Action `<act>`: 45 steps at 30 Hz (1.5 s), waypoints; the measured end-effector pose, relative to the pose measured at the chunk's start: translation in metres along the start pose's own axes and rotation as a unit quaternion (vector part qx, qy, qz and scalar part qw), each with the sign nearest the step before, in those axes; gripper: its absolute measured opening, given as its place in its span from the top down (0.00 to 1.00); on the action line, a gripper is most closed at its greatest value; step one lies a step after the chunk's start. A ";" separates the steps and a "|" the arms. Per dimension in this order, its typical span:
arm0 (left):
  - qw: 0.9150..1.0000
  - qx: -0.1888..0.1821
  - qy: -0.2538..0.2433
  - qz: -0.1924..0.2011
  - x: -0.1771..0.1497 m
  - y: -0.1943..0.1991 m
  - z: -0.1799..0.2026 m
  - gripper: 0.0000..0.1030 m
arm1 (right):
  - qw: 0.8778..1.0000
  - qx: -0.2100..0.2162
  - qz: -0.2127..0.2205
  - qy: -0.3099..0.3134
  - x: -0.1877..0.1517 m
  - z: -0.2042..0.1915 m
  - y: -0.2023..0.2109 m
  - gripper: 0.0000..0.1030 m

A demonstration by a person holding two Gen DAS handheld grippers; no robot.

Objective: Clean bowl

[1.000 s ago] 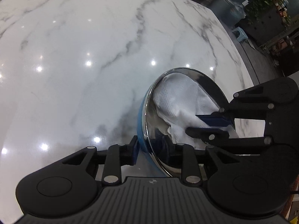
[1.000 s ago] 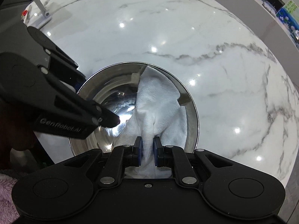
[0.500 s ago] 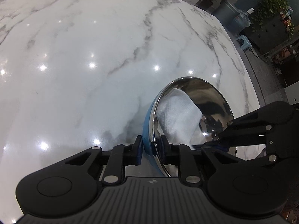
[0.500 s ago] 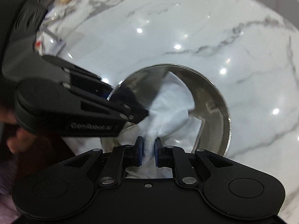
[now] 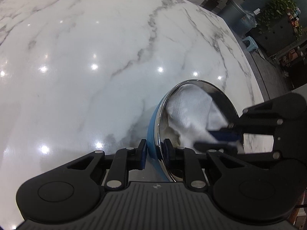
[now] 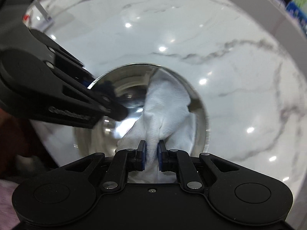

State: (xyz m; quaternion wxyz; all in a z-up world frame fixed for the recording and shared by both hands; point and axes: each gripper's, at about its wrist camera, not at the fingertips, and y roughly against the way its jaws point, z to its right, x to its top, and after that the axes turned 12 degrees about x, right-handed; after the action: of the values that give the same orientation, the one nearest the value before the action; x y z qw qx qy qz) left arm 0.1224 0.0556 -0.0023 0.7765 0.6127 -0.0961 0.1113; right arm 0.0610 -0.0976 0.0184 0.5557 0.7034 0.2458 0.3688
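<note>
A steel bowl with a blue outside [image 5: 153, 126] is tilted on the white marble table [image 5: 96, 57]. My left gripper [image 5: 155, 149] is shut on its near rim, one pad outside and one inside. A white cloth [image 5: 190, 111] lies inside the bowl. In the right wrist view the bowl [image 6: 199, 99] opens toward the camera and my right gripper [image 6: 151, 153] is shut on the cloth [image 6: 165, 107], pressing it against the bowl's right inner wall. The right gripper [image 5: 222, 136] also shows in the left wrist view, and the left gripper [image 6: 107, 97] shows at the bowl's left rim.
The marble table spreads wide to the left and far side [image 6: 191, 28]. Past its far right edge stand potted plants [image 5: 278, 5], a blue stool [image 5: 251, 42] and a bin [image 5: 236, 15]. Small items sit at the table's far left [image 6: 38, 15].
The cloth has shifted inside the bowl, from the left wall across toward the far and right wall, as my right gripper swept round. My left gripper kept its hold on the rim.
</note>
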 end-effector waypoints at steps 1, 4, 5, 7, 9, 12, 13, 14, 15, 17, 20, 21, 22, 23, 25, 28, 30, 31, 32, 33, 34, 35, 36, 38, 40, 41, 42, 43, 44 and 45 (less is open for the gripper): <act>1.000 0.000 0.000 0.000 0.000 0.000 0.000 0.84 | 1.000 -0.005 0.001 0.003 -0.003 -0.003 0.001 0.91; 1.000 -0.001 -0.002 0.000 0.003 -0.001 -0.001 0.84 | 1.000 -0.005 0.002 0.003 -0.014 -0.011 0.002 0.91; 1.000 -0.001 -0.002 -0.001 0.003 -0.001 -0.002 0.84 | 1.000 -0.003 0.004 0.000 -0.016 -0.010 0.005 0.91; 1.000 0.000 -0.006 0.001 0.003 0.000 -0.002 0.84 | 1.000 0.002 0.009 -0.004 -0.018 -0.006 0.009 0.91; 1.000 0.002 -0.008 0.003 0.003 0.001 -0.001 0.84 | 1.000 0.009 0.017 -0.008 -0.022 -0.007 0.010 0.91; 1.000 0.003 -0.012 0.006 0.003 0.001 -0.002 0.84 | 0.999 0.022 0.027 -0.010 -0.026 -0.008 0.012 0.90; 1.000 0.003 -0.011 0.006 0.003 0.001 -0.002 0.84 | 0.999 0.031 0.029 -0.011 -0.023 -0.003 0.013 0.89; 1.000 0.002 -0.010 0.005 0.003 0.001 -0.002 0.84 | 0.999 0.040 0.032 -0.013 -0.019 0.001 0.014 0.89; 1.000 0.002 -0.009 0.005 0.003 0.001 -0.003 0.84 | 0.998 0.049 0.034 -0.014 -0.016 0.006 0.016 0.89; 1.000 0.001 -0.008 0.004 0.003 0.002 -0.003 0.84 | 0.997 0.069 0.032 -0.013 -0.011 0.007 0.018 0.89; 1.000 0.001 -0.006 0.004 0.003 0.001 -0.002 0.84 | 0.996 0.083 0.023 -0.006 -0.011 0.002 0.023 0.89; 1.000 0.000 -0.006 0.004 0.003 0.002 -0.001 0.84 | 0.996 0.084 0.017 -0.002 -0.012 -0.001 0.025 0.89; 1.000 0.000 -0.005 0.004 0.002 0.002 -0.001 0.84 | 0.997 0.082 0.011 0.001 -0.014 -0.003 0.027 0.89; 1.000 0.000 -0.006 0.004 0.002 0.002 0.000 0.84 | 0.997 0.079 0.006 0.004 -0.015 -0.004 0.030 0.90; 1.000 0.001 -0.007 0.005 0.002 0.002 0.001 0.84 | 0.997 0.072 -0.001 0.006 -0.017 -0.005 0.034 0.90; 1.000 0.002 -0.009 0.006 0.001 0.003 0.002 0.84 | 0.998 0.054 -0.008 0.010 -0.025 -0.008 0.039 0.91; 1.000 0.003 -0.011 0.007 0.001 0.003 0.002 0.84 | 0.999 0.044 -0.006 0.007 -0.019 -0.001 0.038 0.91; 1.000 0.003 -0.012 0.008 0.001 0.003 0.002 0.84 | 0.999 0.043 -0.004 0.004 -0.013 0.006 0.036 0.91; 1.000 0.003 -0.013 0.008 0.001 0.003 0.002 0.84 | 0.999 0.042 -0.002 0.002 -0.008 0.010 0.036 0.91; 1.000 0.003 -0.013 0.008 0.001 0.003 0.002 0.84 | 0.999 0.041 0.002 0.002 -0.007 0.011 0.035 0.91; 1.000 0.003 -0.013 0.009 0.001 0.002 0.003 0.84 | 0.999 0.040 0.005 0.003 -0.004 0.011 0.036 0.91; 1.000 0.003 -0.012 0.009 0.001 0.002 0.003 0.84 | 0.999 0.041 0.009 0.002 -0.002 0.011 0.037 0.91; 1.000 0.003 -0.012 0.009 0.001 0.002 0.003 0.84 | 0.999 0.043 0.013 0.000 -0.002 0.012 0.038 0.91; 1.000 0.003 -0.011 0.010 0.000 0.002 0.003 0.84 | 0.998 0.050 0.023 -0.007 -0.003 0.015 0.041 0.90; 1.000 0.003 -0.010 0.010 0.000 0.001 0.003 0.84 | 0.998 0.057 0.034 -0.012 -0.003 0.014 0.042 0.90; 1.000 0.002 -0.010 0.010 0.000 0.001 0.003 0.84 | 0.997 0.060 0.038 -0.012 -0.003 0.012 0.043 0.90; 1.000 0.002 -0.010 0.011 0.000 0.001 0.003 0.84 | 0.997 0.063 0.042 -0.013 -0.004 0.010 0.044 0.90; 1.000 0.002 -0.009 0.011 0.000 0.001 0.003 0.84 | 0.997 0.069 0.044 -0.014 -0.007 0.010 0.045 0.90; 1.000 0.002 -0.009 0.011 0.000 0.001 0.003 0.84 | 0.996 0.077 0.045 -0.017 -0.010 0.014 0.045 0.90; 1.000 0.002 -0.008 0.012 -0.001 0.001 0.003 0.84 | 0.995 0.083 0.044 -0.020 -0.012 0.020 0.044 0.90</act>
State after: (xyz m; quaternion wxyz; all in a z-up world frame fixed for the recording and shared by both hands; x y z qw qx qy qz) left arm 0.1214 0.0533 -0.0009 0.7730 0.6140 -0.1097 0.1157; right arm 0.0673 -0.1301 0.0553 0.4833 0.7646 0.2330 0.3571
